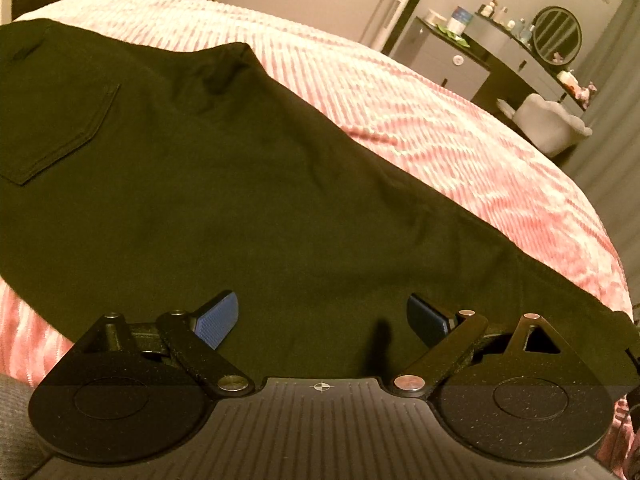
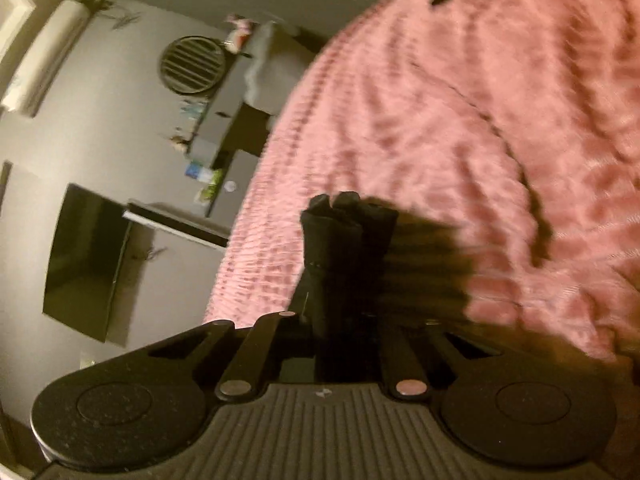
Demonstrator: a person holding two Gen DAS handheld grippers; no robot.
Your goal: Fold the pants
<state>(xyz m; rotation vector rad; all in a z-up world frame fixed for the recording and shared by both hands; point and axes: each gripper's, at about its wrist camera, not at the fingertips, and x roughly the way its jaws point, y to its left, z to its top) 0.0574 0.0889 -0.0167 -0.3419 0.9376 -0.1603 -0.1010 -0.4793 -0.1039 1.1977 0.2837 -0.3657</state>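
The dark olive-black cotton pants (image 1: 192,184) lie spread flat across the left and centre of the left wrist view, on a pink-and-white ribbed fuzzy bedspread (image 1: 460,148). A stitched back pocket (image 1: 60,136) shows at the left edge of the frame, and the fabric's long edge runs diagonally from upper centre down to the lower right.

The left gripper (image 1: 322,318) sits at the bottom of that view with its blue-padded fingers (image 1: 218,318) spread wide over the cloth, grasping nothing.

In the blurred right wrist view, the right gripper (image 2: 344,264) is clenched on a bunched end of the pants (image 2: 344,220), which sticks up between its fingers at lower centre, above the pink bedspread (image 2: 460,120) that fills the right of the frame.

Farther out, a grey dresser (image 1: 500,52) with bottles and a round dark-framed mirror (image 1: 557,35) stands in the upper right of the left wrist view, with a grey upholstered chair (image 1: 548,124) below it.
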